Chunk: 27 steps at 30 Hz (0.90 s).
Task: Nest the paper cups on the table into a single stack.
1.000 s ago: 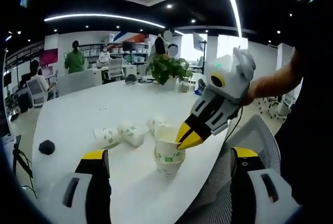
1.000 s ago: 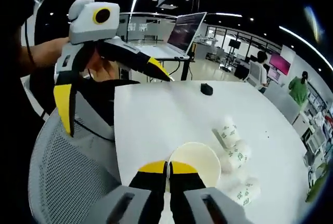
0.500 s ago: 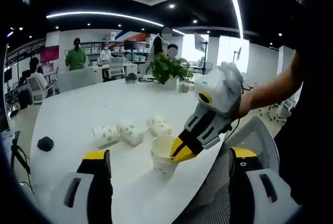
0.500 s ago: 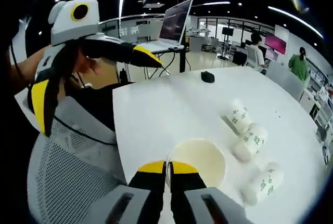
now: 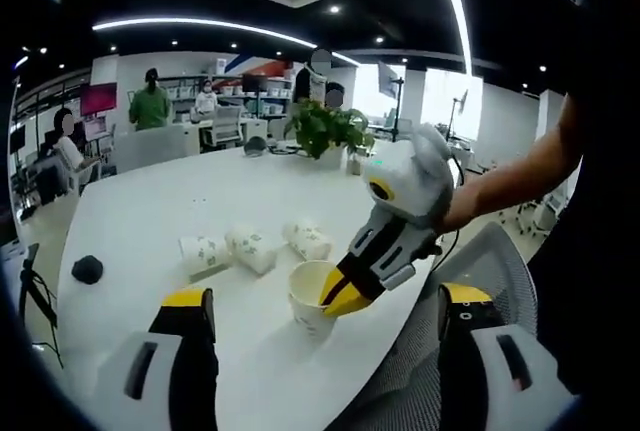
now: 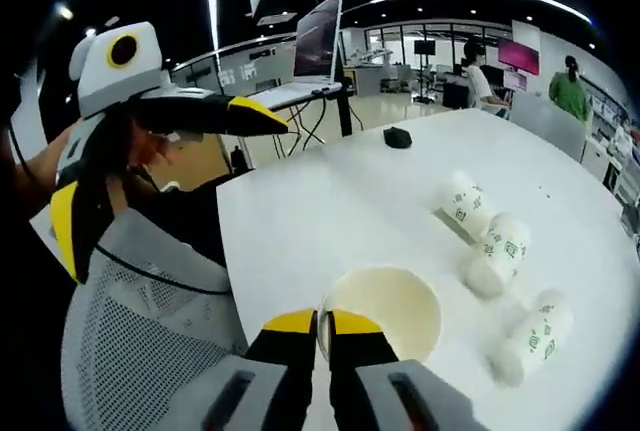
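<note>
An upright white paper cup stack (image 5: 308,303) stands near the table's near edge. My right gripper (image 5: 345,301) is shut on its rim, and in the right gripper view the same grip (image 6: 320,321) pinches the near rim of the open cup (image 6: 390,306). Three more printed paper cups lie on their sides in a row behind it (image 5: 203,254), (image 5: 252,248), (image 5: 310,241); the right gripper view shows them at the right (image 6: 465,204), (image 6: 497,251), (image 6: 530,336). My left gripper (image 5: 325,294) is open wide and holds nothing; it hovers off the table's edge (image 6: 160,171).
The white table (image 5: 150,201) carries a black mouse (image 5: 87,269) (image 6: 397,137) and a potted plant (image 5: 320,131) at its far end. A grey mesh chair (image 6: 130,351) stands at the near edge. A laptop (image 6: 315,41) sits on a desk behind. People stand farther off.
My right gripper has pressed the held cup down into the cup beneath it, so the stack now stands shorter. The left gripper stays open.
</note>
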{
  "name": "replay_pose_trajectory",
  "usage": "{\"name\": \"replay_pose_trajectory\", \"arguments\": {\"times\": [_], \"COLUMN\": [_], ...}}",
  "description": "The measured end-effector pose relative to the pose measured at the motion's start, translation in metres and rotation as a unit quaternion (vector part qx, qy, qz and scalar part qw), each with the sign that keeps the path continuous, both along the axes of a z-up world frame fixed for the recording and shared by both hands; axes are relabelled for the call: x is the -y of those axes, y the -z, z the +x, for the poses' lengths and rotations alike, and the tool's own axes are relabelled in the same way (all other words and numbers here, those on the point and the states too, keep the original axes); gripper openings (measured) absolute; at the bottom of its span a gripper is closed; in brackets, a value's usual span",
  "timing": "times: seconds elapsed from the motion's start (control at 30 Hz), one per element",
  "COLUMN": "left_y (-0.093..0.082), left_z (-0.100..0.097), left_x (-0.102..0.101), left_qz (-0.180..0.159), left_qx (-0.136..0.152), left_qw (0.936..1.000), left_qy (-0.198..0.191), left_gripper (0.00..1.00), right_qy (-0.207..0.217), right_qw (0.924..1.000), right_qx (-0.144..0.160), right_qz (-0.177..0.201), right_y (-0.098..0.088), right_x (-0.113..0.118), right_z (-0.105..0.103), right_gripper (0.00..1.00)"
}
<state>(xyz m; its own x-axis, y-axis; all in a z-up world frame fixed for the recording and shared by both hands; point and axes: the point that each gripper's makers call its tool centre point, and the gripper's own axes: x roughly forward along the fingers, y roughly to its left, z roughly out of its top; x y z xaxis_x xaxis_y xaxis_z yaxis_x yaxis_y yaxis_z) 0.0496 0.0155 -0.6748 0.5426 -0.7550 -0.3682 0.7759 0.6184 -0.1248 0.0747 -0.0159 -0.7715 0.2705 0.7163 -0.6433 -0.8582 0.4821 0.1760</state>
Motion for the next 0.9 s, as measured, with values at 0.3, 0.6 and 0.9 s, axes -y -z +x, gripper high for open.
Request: {"name": "replay_pose_trajectory", "arguments": {"times": [0.3, 0.6, 0.9], "left_y": [0.003, 0.003, 0.000], "left_z": [-0.002, 0.000, 0.004], "left_x": [0.000, 0.003, 0.000], "left_qz": [0.001, 0.002, 0.001], "left_qx": [-0.004, -0.003, 0.003], "left_qw": [1.0000, 1.0000, 1.0000], "left_qy": [0.000, 0.003, 0.004], "left_gripper": [0.91, 0.91, 0.93], "right_qy": [0.006, 0.003, 0.006], "right_qw": [0.9999, 0.9999, 0.9994], "right_qx": [-0.011, -0.005, 0.002], "right_qz": [0.008, 0.012, 0.035], "right_y": [0.002, 0.002, -0.012], "right_x": [0.000, -0.004, -0.002], "right_z": [-0.005, -0.008, -0.009], "right_gripper": [0.02, 0.06, 0.13]}}
